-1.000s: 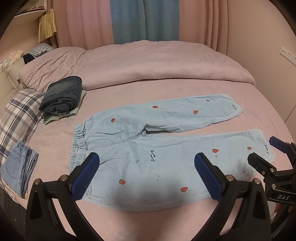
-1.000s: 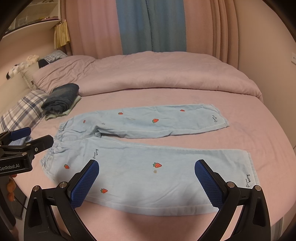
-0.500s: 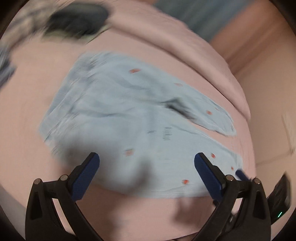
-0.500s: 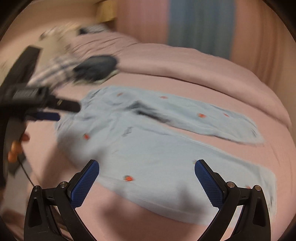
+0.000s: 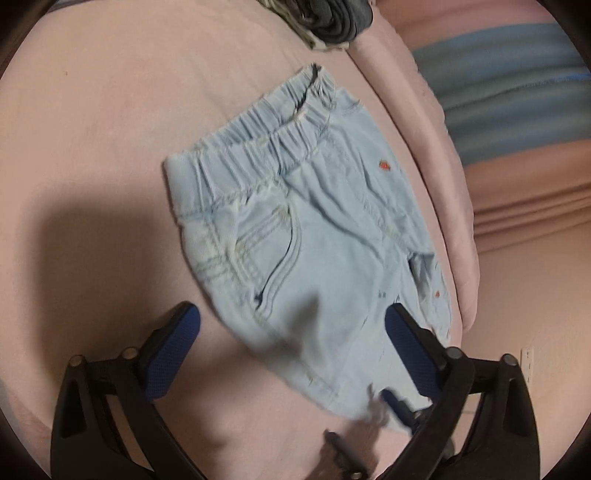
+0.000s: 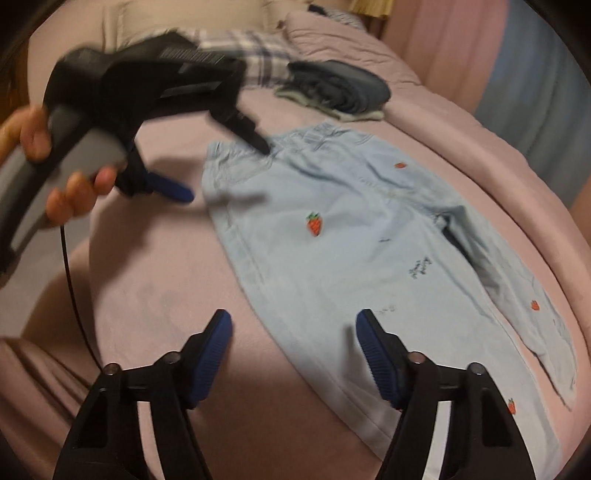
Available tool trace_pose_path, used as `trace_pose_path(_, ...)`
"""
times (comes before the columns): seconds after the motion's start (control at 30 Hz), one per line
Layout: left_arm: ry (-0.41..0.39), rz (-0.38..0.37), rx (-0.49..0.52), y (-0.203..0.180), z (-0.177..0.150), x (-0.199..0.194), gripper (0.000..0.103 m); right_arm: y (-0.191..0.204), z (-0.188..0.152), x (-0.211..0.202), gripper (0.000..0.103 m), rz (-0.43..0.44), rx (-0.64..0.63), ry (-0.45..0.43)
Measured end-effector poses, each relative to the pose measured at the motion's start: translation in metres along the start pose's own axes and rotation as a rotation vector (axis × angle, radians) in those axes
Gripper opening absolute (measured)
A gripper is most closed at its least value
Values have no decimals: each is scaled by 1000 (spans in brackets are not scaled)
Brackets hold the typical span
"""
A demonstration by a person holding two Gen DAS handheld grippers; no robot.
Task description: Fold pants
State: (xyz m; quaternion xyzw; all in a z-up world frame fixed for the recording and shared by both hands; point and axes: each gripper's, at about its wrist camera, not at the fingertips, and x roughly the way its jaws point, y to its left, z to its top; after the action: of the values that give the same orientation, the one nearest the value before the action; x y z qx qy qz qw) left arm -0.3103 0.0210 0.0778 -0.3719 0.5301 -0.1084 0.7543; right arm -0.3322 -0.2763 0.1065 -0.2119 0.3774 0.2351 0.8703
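Light blue pants with strawberry prints (image 6: 332,236) lie flat on the pink bed. The left wrist view shows their elastic waistband (image 5: 258,133) and hip pocket (image 5: 280,251) close up. My left gripper (image 5: 291,350) is open, low over the near hip edge of the pants. In the right wrist view the left gripper (image 6: 225,170) shows over the waistband, held by a hand. My right gripper (image 6: 293,354) is open, low over the near leg's edge, a little below the hip. Neither holds cloth.
A stack of folded dark clothes (image 6: 340,92) lies just beyond the waistband, also in the left wrist view (image 5: 332,18). A plaid pillow (image 6: 255,48) and a rolled pink duvet (image 6: 461,122) lie behind. The bed's near edge (image 6: 74,350) is at the lower left.
Both grippers have swung left and dropped from a high view of the whole pants to close over the waistband end. The right gripper's jaws stand narrower than before. The pants have not moved.
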Motion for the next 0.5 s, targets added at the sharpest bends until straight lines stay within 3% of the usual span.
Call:
trace_pose_path(0.07, -6, 17, -3, -4, 5, 3, 68, 7, -3, 8, 48, -28, -43, 19)
trace_pose_path(0.13, -3, 44, -24, -4, 8, 6, 39, 5, -3, 7, 38, -26, -42, 16)
trace_pose_path(0.2, -8, 58, -37, -1, 10, 5, 23, 4, 1, 11, 22, -15, -25, 13)
trace_pose_path(0.37, -53, 45, 22, 0, 4, -10, 18, 2, 7, 5, 15, 16, 9, 3)
trace_pose_path(0.5, -20, 121, 77, 14, 2, -9, 23, 3, 6, 12, 15, 48, 11, 27)
